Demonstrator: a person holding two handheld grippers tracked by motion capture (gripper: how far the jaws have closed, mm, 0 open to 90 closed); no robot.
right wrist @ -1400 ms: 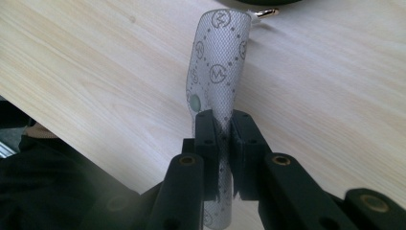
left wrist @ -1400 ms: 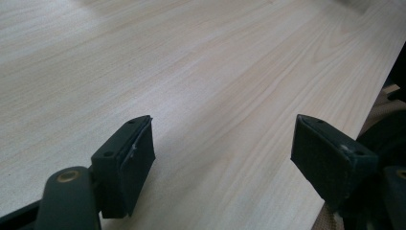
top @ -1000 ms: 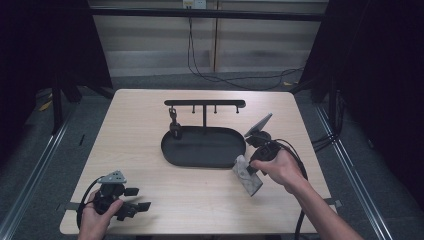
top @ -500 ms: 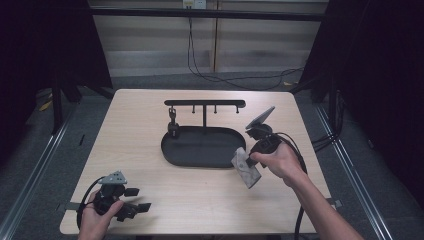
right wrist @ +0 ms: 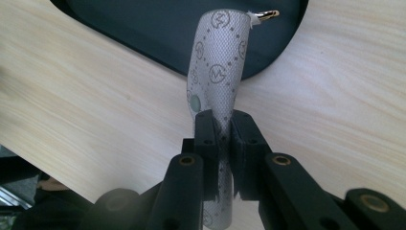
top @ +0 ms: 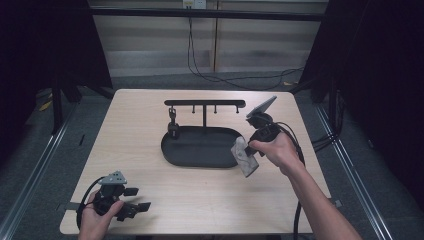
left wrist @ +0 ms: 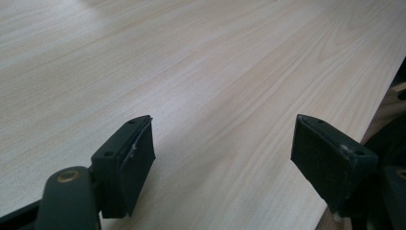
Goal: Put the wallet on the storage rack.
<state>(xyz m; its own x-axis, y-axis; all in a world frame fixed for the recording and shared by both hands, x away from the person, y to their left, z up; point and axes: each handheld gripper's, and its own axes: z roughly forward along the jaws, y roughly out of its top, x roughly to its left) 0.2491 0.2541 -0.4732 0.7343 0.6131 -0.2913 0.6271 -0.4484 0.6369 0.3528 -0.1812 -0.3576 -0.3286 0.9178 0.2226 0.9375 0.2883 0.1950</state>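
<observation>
Clamped mid-length in the right gripper [right wrist: 221,139] at the table's four o'clock, the grey monogrammed fabric key pouch [right wrist: 215,72] looks light and floppy, while the left gripper [left wrist: 222,158] gapes empty.

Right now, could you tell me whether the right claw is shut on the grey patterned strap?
Shut on it. In the right gripper view the right claw has both jaws pressed against the grey patterned strap, held above the table.

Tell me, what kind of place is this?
Probably a lab set up for recording handling tasks: a bare wooden table ringed by dark curtains, cables on the floor, and a person working a handheld right gripper.
</observation>
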